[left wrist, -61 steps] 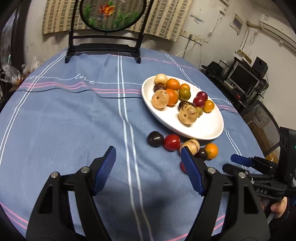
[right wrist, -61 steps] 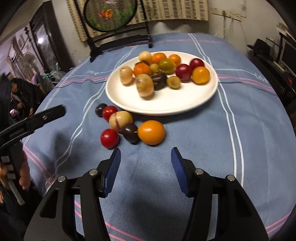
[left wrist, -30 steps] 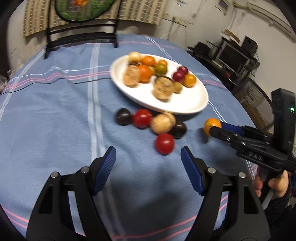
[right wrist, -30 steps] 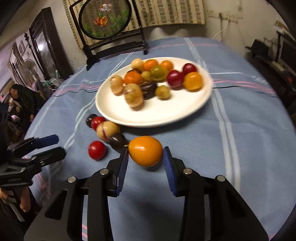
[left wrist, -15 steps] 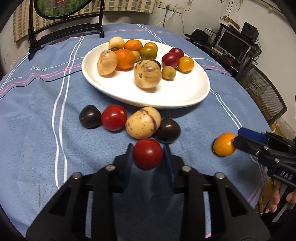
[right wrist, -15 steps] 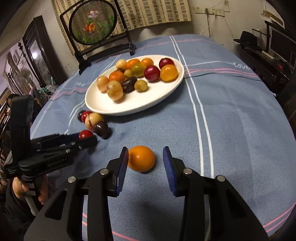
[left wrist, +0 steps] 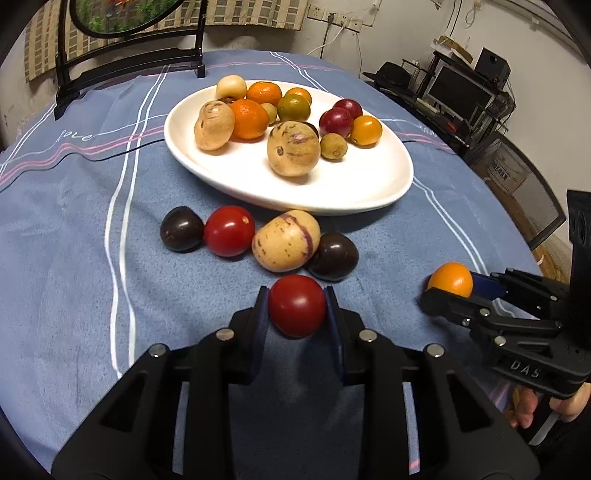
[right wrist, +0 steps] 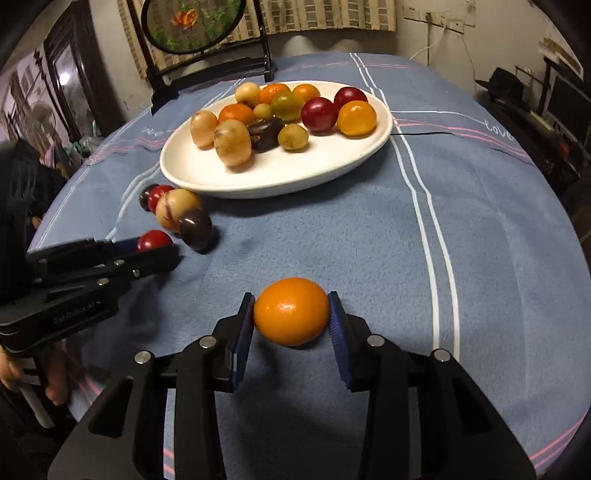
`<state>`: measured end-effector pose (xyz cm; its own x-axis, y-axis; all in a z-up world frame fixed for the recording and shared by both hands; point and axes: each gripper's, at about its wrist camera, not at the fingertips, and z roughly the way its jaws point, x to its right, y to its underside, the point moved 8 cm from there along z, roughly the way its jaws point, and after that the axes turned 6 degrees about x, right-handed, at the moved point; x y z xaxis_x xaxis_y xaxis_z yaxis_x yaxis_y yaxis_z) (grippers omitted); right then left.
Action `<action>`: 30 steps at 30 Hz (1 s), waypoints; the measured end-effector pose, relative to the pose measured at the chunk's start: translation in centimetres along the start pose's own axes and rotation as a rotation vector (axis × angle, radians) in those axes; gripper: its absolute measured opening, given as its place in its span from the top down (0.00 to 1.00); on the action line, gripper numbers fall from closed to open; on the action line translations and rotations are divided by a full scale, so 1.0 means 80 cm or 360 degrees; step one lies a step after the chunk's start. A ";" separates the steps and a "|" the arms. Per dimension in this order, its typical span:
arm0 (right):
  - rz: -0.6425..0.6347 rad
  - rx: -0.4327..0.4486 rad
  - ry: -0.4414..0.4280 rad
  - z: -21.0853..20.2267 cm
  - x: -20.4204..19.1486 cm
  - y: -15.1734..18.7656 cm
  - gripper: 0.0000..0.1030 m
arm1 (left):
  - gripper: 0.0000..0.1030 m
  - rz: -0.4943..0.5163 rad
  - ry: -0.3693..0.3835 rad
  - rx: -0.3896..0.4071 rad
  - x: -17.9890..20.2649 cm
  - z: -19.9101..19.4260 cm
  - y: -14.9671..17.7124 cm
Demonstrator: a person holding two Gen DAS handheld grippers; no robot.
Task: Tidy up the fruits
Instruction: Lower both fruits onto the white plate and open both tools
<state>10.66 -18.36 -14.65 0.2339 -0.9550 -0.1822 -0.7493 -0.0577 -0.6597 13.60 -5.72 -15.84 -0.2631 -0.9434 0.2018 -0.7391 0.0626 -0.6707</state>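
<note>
My left gripper is shut on a red tomato, held just above the blue cloth in front of the loose fruits. My right gripper is shut on an orange fruit and holds it slightly above the cloth; it also shows in the left wrist view. A white oval plate holds several fruits. In front of it lie a dark plum, a red tomato, a tan striped melon and another dark plum.
A black stand with a round embroidered screen stands at the table's far edge. A thin black cable runs from the plate to the right. Desk equipment sits beyond the table on the right.
Both grippers closed on their fruits, the left on the red tomato and the right on the orange fruit. Both now hold them a little off the cloth, drawn back from the plate.
</note>
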 end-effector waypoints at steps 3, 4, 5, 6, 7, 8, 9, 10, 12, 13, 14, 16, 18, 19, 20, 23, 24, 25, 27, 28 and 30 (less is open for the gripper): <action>-0.0003 0.0063 0.0014 -0.015 -0.003 -0.007 0.62 | 0.72 -0.0003 0.0010 0.0042 0.000 -0.016 -0.002; -0.0003 0.0073 0.0006 -0.018 -0.005 -0.010 0.62 | 0.72 -0.0005 0.0016 0.0049 0.001 -0.020 -0.003; -0.0010 0.0083 -0.0001 -0.020 -0.009 -0.013 0.62 | 0.72 -0.0008 0.0021 0.0061 0.001 -0.027 -0.004; -0.0016 0.0087 -0.0009 -0.021 -0.012 -0.015 0.62 | 0.72 -0.0010 0.0024 0.0070 0.001 -0.032 -0.004; -0.0016 0.0090 -0.0020 -0.022 -0.014 -0.016 0.62 | 0.72 -0.0011 0.0028 0.0076 0.002 -0.036 -0.005; -0.0012 0.0091 -0.0037 -0.022 -0.017 -0.018 0.62 | 0.72 -0.0014 0.0031 0.0086 0.002 -0.042 -0.006; -0.0014 0.0092 -0.0047 -0.022 -0.020 -0.019 0.62 | 0.72 -0.0015 0.0033 0.0096 0.002 -0.047 -0.007; -0.0016 0.0097 -0.0053 -0.023 -0.022 -0.021 0.62 | 0.72 -0.0015 0.0036 0.0107 0.003 -0.052 -0.009; -0.0023 0.0107 -0.0059 -0.025 -0.025 -0.025 0.62 | 0.72 -0.0012 0.0047 0.0121 0.003 -0.059 -0.014; -0.0024 0.0111 -0.0061 -0.025 -0.025 -0.027 0.62 | 0.72 -0.0009 0.0052 0.0131 0.004 -0.062 -0.018; -0.0024 0.0112 -0.0066 -0.024 -0.025 -0.031 0.62 | 0.72 -0.0004 0.0051 0.0135 0.004 -0.063 -0.022; -0.0025 0.0115 -0.0071 -0.022 -0.024 -0.040 0.62 | 0.72 0.0025 0.0026 0.0140 0.001 -0.062 -0.034; -0.0043 0.0137 -0.0055 -0.020 -0.020 -0.056 0.62 | 0.72 0.0043 -0.0002 0.0157 -0.004 -0.061 -0.050; -0.0050 0.0153 -0.0048 -0.017 -0.017 -0.069 0.62 | 0.72 0.0045 -0.0010 0.0164 -0.008 -0.060 -0.057; -0.0050 0.0160 -0.0046 -0.015 -0.014 -0.078 0.62 | 0.72 0.0035 -0.0020 0.0172 -0.014 -0.057 -0.071; -0.0029 0.0166 -0.0029 0.001 0.000 -0.113 0.62 | 0.72 0.0008 -0.0031 0.0161 -0.029 -0.040 -0.104; -0.0027 0.0165 -0.0023 0.008 0.004 -0.123 0.62 | 0.72 0.0001 -0.0031 0.0148 -0.033 -0.032 -0.115; -0.0027 0.0161 -0.0019 0.016 0.006 -0.132 0.62 | 0.72 -0.0002 -0.0034 0.0137 -0.036 -0.025 -0.121; -0.0030 0.0146 -0.0004 0.036 0.011 -0.150 0.62 | 0.72 -0.0014 -0.0052 0.0109 -0.042 -0.005 -0.134; -0.0033 0.0141 -0.0001 0.043 0.012 -0.154 0.62 | 0.72 -0.0019 -0.0055 0.0094 -0.043 0.004 -0.138; -0.0037 0.0130 0.0008 0.059 0.013 -0.162 0.62 | 0.72 -0.0037 -0.0057 0.0059 -0.045 0.022 -0.140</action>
<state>23.53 -17.21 -9.76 0.2474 -0.9552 -0.1624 -0.6905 -0.0562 -0.7212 23.88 -3.57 -10.32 -0.2231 -0.9556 0.1924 -0.7213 0.0291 -0.6920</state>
